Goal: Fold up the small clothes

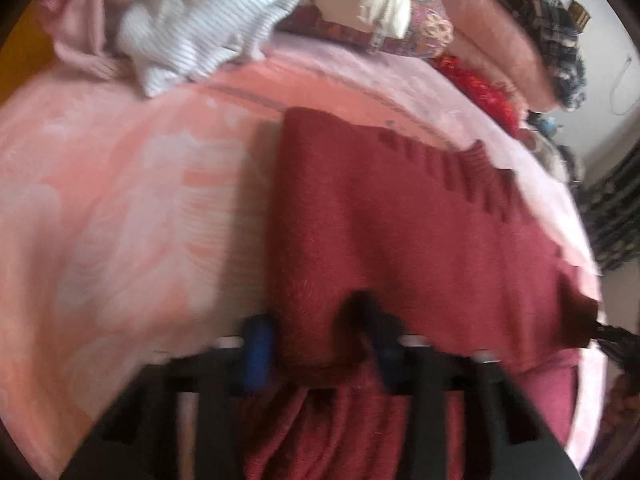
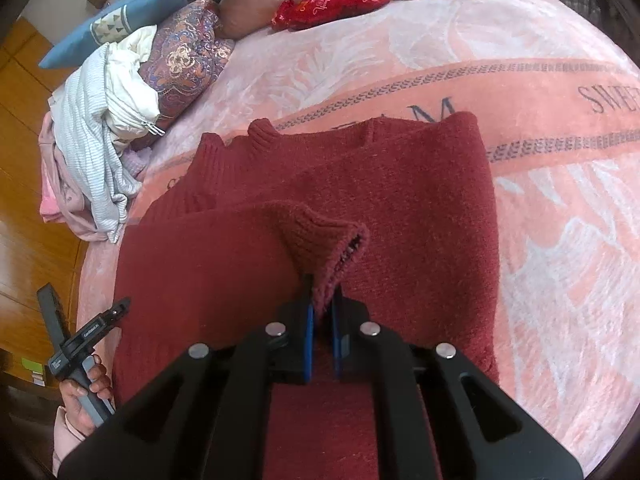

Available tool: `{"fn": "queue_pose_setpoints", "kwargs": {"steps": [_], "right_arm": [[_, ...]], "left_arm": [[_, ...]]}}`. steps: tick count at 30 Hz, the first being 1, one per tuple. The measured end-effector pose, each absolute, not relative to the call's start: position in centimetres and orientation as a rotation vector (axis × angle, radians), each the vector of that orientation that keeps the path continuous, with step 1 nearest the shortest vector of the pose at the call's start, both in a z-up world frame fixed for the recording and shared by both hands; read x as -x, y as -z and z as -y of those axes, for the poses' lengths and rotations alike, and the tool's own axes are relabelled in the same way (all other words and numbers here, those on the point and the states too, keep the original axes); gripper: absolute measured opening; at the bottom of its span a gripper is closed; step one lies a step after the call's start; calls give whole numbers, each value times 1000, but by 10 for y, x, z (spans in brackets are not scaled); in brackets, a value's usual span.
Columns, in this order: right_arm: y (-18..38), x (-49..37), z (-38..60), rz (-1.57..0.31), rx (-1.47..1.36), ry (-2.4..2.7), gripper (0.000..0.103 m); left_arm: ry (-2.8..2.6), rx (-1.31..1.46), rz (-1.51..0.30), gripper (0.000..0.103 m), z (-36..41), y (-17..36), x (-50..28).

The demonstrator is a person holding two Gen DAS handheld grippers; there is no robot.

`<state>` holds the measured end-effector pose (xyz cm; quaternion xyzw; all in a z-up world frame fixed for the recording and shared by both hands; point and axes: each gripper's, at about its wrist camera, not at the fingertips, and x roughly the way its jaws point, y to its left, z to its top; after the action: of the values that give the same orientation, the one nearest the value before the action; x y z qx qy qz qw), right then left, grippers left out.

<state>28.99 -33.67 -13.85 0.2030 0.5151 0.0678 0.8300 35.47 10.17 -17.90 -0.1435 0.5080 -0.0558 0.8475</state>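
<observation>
On the pink bed blanket, our right fingers pinch the red sweater cuff between them; left fingers straddle its edge, grip unclear.

Red pouch and blue pillow on pink blanket.

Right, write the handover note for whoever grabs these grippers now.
Right gripper: shut on the ribbed cuff of the red sweater, lifting it over the body.
Left gripper: open, fingers astride the sweater's near edge; view is blurred.
Sweater lies on the pink blanket; unfolded clothes pile sits at the bed's edge.
Done: part of the sweater folded over itself.
Left: lay the sleeve down, finish folding, then the pile.
</observation>
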Motion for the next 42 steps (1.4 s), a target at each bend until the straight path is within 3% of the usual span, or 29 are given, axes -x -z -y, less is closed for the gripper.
{"fn": "queue_pose_setpoints", "kwargs": {"steps": [2,7,11,15,17,18,21,30,33,34,36,37,42], "right_arm": [[134,-287,335,-1079,-432,-162,6],[128,-286,331,-1074,-402,-157,5],[162,-292,335,-1163,-373,-68,6],[172,-291,341,-1155,-410,-81,9],[159,-287,344,-1143,-402,-96,22],[156,-285,345,-1139,-394,-92,23],[146,-280,346,-1126,-398,-96,24],[165,-281,334,-1185,-283,-29,20],[144,-266,342,-1167,-374,-85,27],[137,-260,343,-1165,-373,-92,30],[115,-238,344,-1158,-335,-95,36],[108,-227,344,-1159,-324,-100,39],[84,-147,351,-1216,-366,-158,45]], "left_arm": [[127,301,-1047,15,-103,170,-352],[120,298,-922,13,-117,139,-342],[89,253,-1010,14,-111,171,-354],[72,178,-993,18,-102,184,-351],[60,144,-982,24,-99,173,-348],[58,142,-967,26,-99,167,-345],[49,96,-926,37,-94,153,-337],[12,19,-968,42,-85,182,-335],[34,104,-1009,42,-95,171,-331],[49,131,-1025,45,-99,164,-326],[67,131,-1041,70,-103,152,-309],[78,112,-1049,76,-105,145,-297],[140,15,-1140,85,-122,129,-209]]}}
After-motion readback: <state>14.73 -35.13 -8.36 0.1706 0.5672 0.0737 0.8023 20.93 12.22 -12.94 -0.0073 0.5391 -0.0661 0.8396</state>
